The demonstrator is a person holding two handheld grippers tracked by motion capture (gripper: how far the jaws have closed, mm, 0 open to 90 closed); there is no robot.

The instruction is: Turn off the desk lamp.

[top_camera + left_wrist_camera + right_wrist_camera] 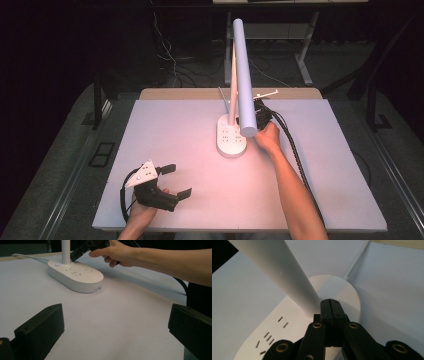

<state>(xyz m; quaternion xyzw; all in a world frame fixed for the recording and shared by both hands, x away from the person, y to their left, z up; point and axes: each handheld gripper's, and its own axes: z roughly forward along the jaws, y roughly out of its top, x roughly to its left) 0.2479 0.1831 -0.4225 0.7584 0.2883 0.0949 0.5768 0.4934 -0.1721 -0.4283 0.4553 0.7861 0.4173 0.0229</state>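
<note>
White table mat (165,150) is seen across most of the high view. On it, centre-back, stands the desk lamp (239,75): long white head bar angled toward the camera, oval base (230,142) w/ socket slots on top. No brand or lettering can be read; slots and a small round button are seen on the base in the left gripper view.

Right forearm is stretched fwd, hand wrapped round the right gripper (329,305). Its jaws are pressed together, nothing between them, tips set at the foot of the lamp stem (287,275), just above the base.

Left gripper (172,181) is held low at the near-left corner, jaws spread wide, nothing between; lamp well apart from it.
</note>
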